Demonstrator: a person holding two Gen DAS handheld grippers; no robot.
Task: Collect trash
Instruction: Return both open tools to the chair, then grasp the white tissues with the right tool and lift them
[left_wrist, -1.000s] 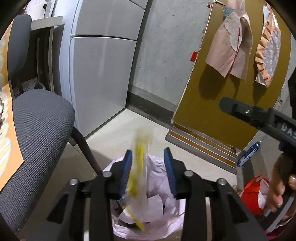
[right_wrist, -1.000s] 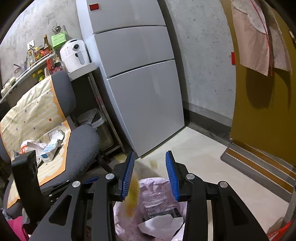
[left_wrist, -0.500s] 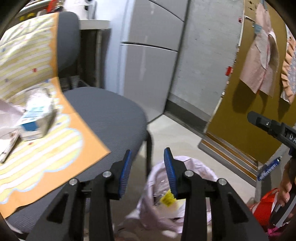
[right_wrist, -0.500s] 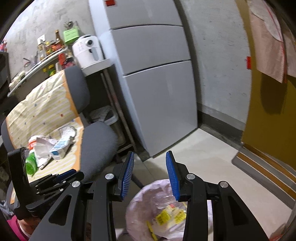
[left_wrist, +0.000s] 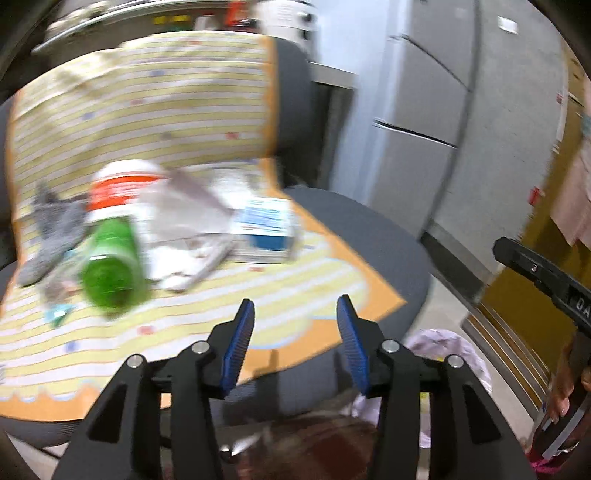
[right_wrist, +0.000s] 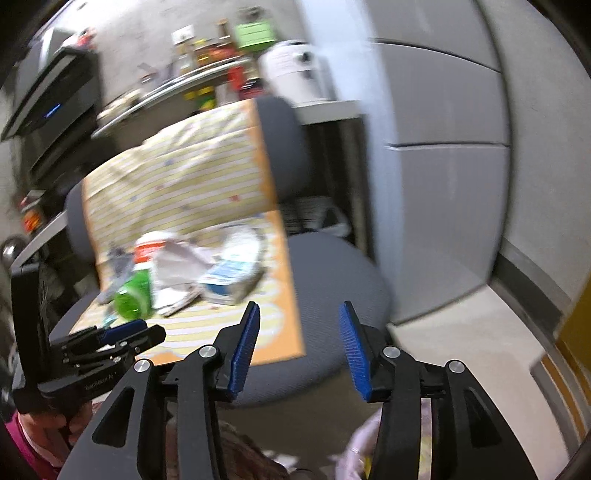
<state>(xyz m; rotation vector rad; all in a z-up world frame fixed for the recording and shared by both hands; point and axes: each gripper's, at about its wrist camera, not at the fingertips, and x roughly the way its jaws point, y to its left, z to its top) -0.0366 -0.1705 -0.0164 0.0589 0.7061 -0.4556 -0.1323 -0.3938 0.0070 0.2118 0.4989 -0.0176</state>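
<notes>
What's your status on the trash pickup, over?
Left gripper open, empty. Right gripper open, empty. Green bottle, carton, papers on chair mat. Path clear.

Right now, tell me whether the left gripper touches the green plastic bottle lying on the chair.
Apart. In the left wrist view the left gripper, jaws open and empty, sits nearer the camera than the green bottle, with striped cloth between them.

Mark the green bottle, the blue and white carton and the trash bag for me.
green bottle (left_wrist: 110, 269): left wrist view, on its green body near the base.
blue and white carton (left_wrist: 266, 229): left wrist view, on its printed side.
trash bag (left_wrist: 443, 343): left wrist view, on its pale rim.
</notes>
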